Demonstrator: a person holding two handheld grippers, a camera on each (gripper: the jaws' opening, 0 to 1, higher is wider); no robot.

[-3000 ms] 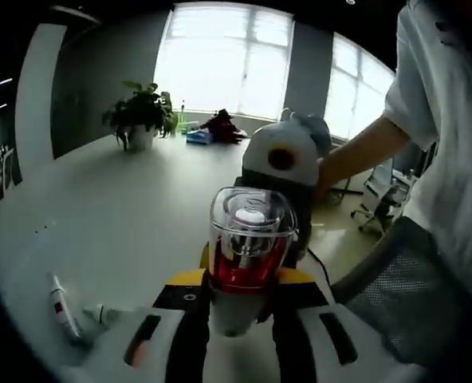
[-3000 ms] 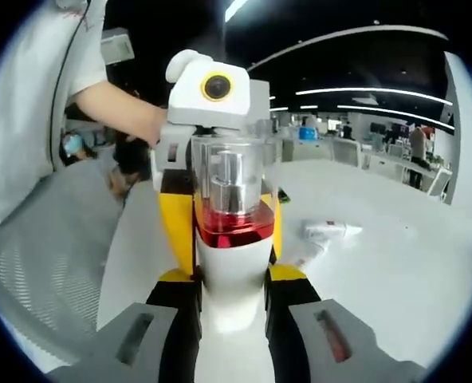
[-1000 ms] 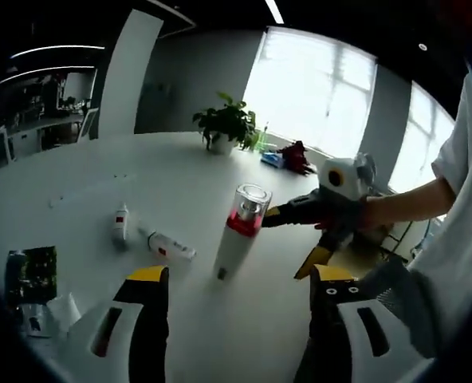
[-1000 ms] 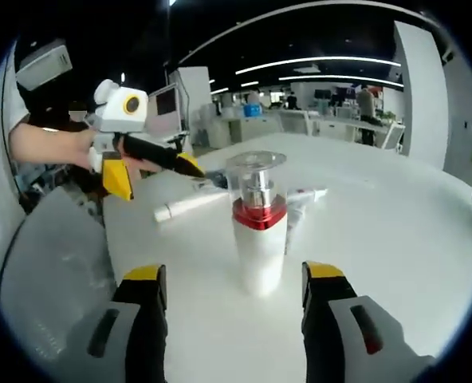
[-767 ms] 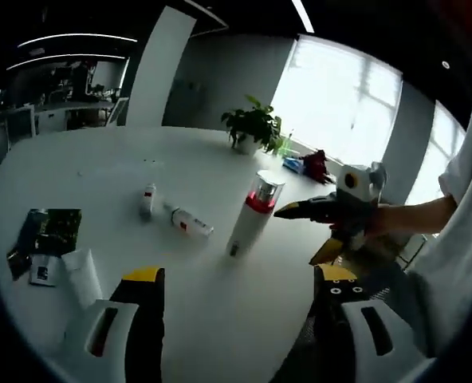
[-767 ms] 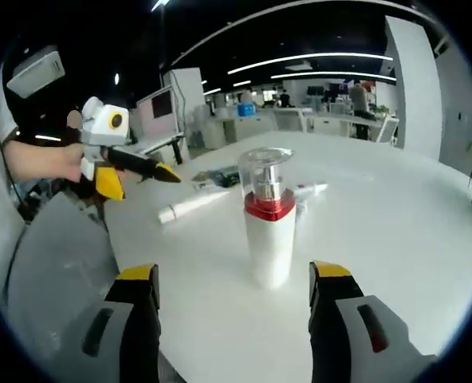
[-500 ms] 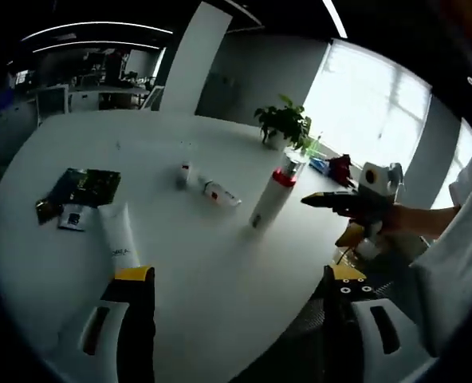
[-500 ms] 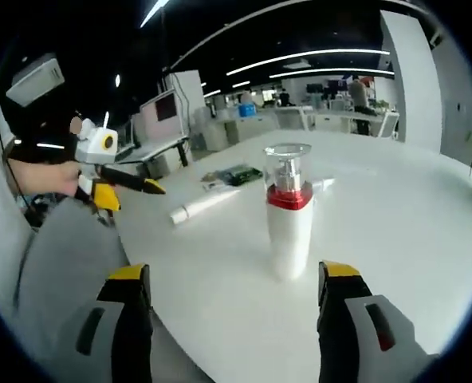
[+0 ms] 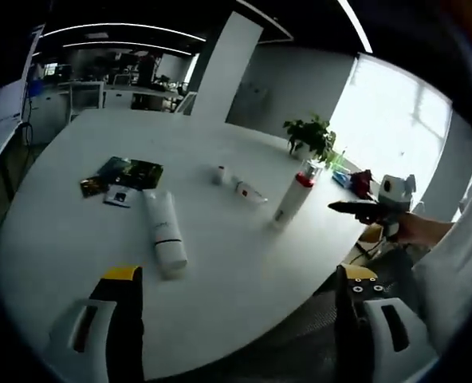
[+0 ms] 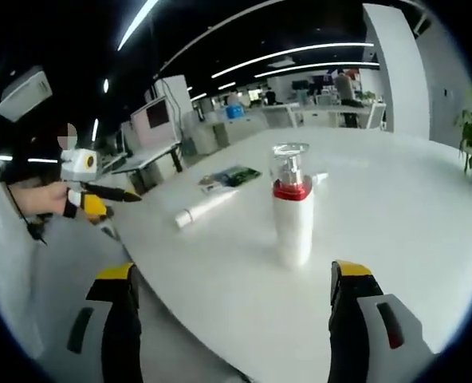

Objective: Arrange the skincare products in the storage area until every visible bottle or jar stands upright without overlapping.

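Daylight pours from the tall windows (image 9: 395, 120) in the left gripper view, blown out to white, while the ceiling stays dark apart from thin light strips (image 10: 292, 56) glowing in the right gripper view. The white table (image 9: 220, 239) reflects soft, even light with faint shadows. Fisheye bending curves straight lines near the edges, and distant furniture looks soft and slightly blurred.

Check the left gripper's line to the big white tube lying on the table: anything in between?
Nothing visible. The white tube lies flat just beyond the open left gripper, with only bare table between them. The upright pump bottle and two small tubes sit farther off.
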